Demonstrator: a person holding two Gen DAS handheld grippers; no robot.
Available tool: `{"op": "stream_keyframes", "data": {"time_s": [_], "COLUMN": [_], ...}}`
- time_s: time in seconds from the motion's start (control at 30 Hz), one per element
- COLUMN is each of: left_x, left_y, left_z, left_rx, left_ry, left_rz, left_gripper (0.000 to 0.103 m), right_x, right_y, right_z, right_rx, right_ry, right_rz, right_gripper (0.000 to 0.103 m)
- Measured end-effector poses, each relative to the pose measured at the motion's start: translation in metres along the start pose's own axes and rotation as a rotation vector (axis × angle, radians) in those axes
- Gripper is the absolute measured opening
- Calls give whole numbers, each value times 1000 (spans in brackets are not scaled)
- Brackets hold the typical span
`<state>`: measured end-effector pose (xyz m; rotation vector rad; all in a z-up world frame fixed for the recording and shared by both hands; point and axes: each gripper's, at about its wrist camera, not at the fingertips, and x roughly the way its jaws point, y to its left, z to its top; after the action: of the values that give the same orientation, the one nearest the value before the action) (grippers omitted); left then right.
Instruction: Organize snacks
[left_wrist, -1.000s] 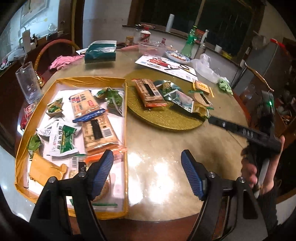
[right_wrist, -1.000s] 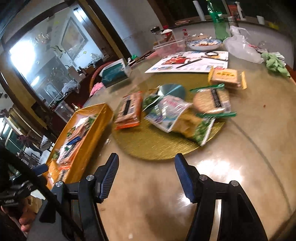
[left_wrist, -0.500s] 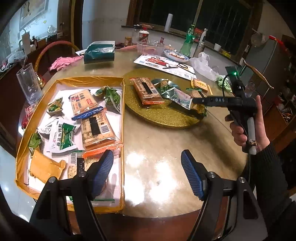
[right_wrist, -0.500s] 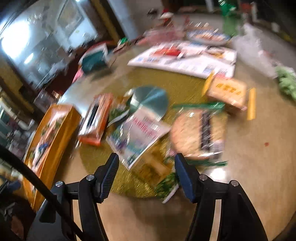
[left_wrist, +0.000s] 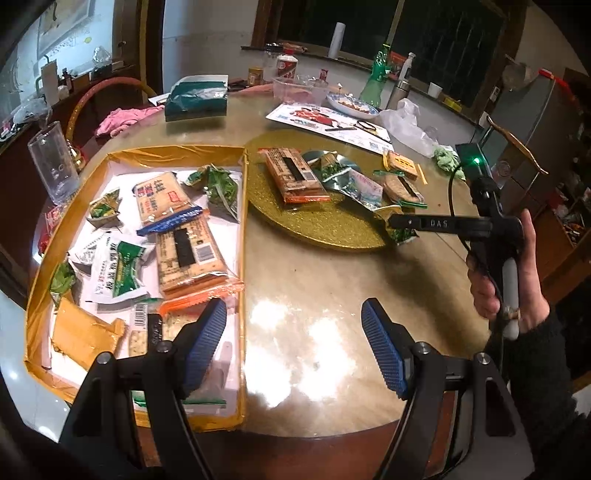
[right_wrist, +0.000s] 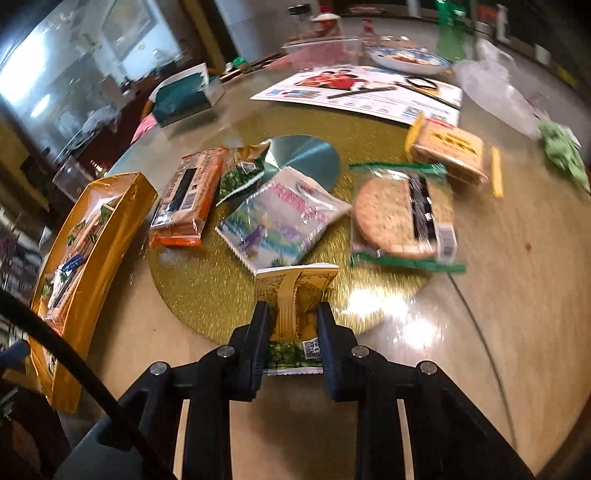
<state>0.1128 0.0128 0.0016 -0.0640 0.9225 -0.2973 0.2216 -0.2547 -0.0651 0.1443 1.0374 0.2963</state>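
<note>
My right gripper (right_wrist: 293, 325) is shut on a gold and green snack packet (right_wrist: 295, 295) at the near edge of the gold round mat (right_wrist: 207, 291); it also shows in the left wrist view (left_wrist: 399, 226). On the mat lie an orange cracker pack (right_wrist: 188, 199), a white pictured packet (right_wrist: 280, 218), a round biscuit pack (right_wrist: 402, 218) and a yellow biscuit pack (right_wrist: 450, 151). My left gripper (left_wrist: 293, 345) is open and empty, over the table by the gold tray (left_wrist: 242, 229), which holds several snack packets.
A glass (left_wrist: 53, 162) stands left of the tray. A teal tissue box (left_wrist: 195, 98), a printed flyer (left_wrist: 325, 120), a bowl (left_wrist: 352, 107), a plastic bag (left_wrist: 406, 125) and bottles sit at the far side. The table edge is near me.
My right gripper moved forward and down to the mat's near edge and closed on the gold and green packet. My left gripper stayed open in place.
</note>
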Motion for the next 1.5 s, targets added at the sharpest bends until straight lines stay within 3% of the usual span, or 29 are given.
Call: {"op": "stream_keyframes", "data": {"time_s": [0.27,0.43,0.73,0.93,1.13,1.2,1.23,1.33,1.37,1.5], "left_x": [19,47,138,177,222,229,230,225,222,202], "left_y": [-24,-52,-85,-105,-111,-106,-105,-101,-100,-98], "left_z": [11,34,95,127,150,151,150,143,139,121], "left_rx": [59,133,143,171,176,136,118,71,64,73], "left_ry": [39,58,169,186,265,281,288,283,283,265], "left_rz": [-29,-51,-29,-2,46,31,19,-33,-44,-22], "left_gripper": [76,76,76,76,76,66,53,28,23,18], "right_x": [-37,-51,-47,-47,-47,-47,-46,-46,-46,-46], "right_y": [-6,-17,-29,-21,-30,-29,-28,-27,-27,-26], "right_z": [-69,-92,-91,-93,-95,-95,-95,-95,-95,-95], "right_rx": [192,267,376,331,363,358,353,349,349,344], "right_ry": [-131,-196,-292,-308,-314,-314,-314,-313,-314,-313], "right_rz": [-53,-67,-67,-122,-73,-78,-84,-86,-86,-92], "right_gripper": [24,24,25,25,25,25,25,25,25,25]}}
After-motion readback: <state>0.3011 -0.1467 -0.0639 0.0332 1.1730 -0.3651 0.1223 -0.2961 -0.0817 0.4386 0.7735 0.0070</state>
